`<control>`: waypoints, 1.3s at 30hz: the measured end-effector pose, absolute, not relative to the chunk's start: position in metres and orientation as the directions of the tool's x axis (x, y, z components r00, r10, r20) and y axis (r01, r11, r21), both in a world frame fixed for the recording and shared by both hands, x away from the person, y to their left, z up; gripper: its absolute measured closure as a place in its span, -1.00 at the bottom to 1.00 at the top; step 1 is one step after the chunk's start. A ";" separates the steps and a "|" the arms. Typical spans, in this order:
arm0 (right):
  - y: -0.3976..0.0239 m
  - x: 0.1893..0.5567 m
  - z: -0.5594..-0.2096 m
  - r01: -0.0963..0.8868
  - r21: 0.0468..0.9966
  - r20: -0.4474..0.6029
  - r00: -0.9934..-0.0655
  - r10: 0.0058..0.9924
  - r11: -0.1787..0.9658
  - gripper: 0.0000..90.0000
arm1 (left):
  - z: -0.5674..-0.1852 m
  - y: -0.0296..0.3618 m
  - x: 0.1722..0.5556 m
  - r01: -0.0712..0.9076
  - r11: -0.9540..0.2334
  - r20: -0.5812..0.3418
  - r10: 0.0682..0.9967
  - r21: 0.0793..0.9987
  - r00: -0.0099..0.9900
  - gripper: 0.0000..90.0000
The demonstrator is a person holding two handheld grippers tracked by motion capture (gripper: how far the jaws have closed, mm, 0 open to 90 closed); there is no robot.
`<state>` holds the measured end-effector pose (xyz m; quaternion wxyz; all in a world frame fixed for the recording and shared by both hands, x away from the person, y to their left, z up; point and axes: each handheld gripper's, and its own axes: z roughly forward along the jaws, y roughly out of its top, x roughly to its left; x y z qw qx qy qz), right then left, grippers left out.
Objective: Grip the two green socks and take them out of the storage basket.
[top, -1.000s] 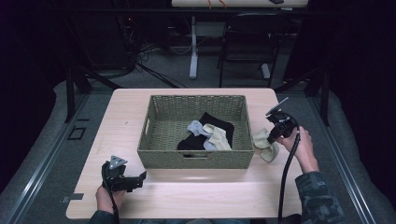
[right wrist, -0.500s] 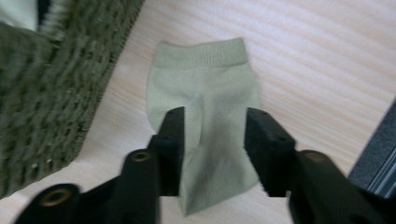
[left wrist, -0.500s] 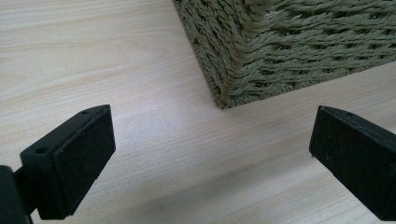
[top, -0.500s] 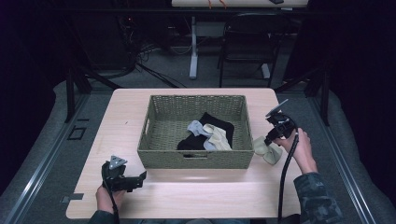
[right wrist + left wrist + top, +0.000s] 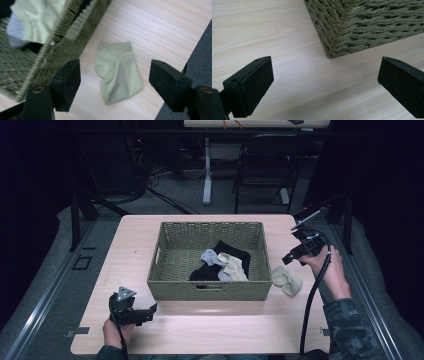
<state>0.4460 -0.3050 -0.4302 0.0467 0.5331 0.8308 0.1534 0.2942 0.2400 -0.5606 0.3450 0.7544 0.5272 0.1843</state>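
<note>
A pale green sock (image 5: pixel 286 280) (image 5: pixel 117 77) lies crumpled on the table just right of the woven basket (image 5: pixel 210 290) (image 5: pixel 62 42). Above it my right gripper (image 5: pixel 287 260) (image 5: pixel 116 70) hovers, pointing down at it. Its jaws have just been opening and nothing is between them. Inside the basket lie black, grey and cream socks (image 5: pixel 222 265) (image 5: pixel 37 20). By the basket's front left corner (image 5: pixel 362 25), my left gripper (image 5: pixel 151 309) (image 5: pixel 324 72) rests low over the table with its jaws wide open and empty.
The light wooden table (image 5: pixel 135 245) (image 5: pixel 262 30) has bare room left of and in front of the basket. Its right edge runs close beside the sock. A dark chair (image 5: pixel 265 170) and a white table leg (image 5: pixel 207 170) stand beyond the far edge.
My right gripper has let go of the pale green sock and risen off it; the sock now lies loose on the table. The left gripper has kept still.
</note>
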 end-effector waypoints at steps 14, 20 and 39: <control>-0.265 0.454 -0.381 0.807 0.344 0.039 -0.522 0.852 0.480 -0.77 | -0.561 0.240 0.294 0.669 -0.205 -0.088 0.922 0.715 0.376 -1.00; -0.241 0.460 -0.369 0.775 0.348 0.032 -0.572 0.820 0.527 -0.88 | -0.561 0.240 0.294 0.668 -0.206 -0.087 0.922 0.715 0.378 -1.00; -0.175 0.481 -0.385 0.732 0.357 0.080 -0.643 0.762 0.580 -1.00 | -0.561 0.240 0.294 0.666 -0.204 -0.090 0.921 0.718 0.379 -1.00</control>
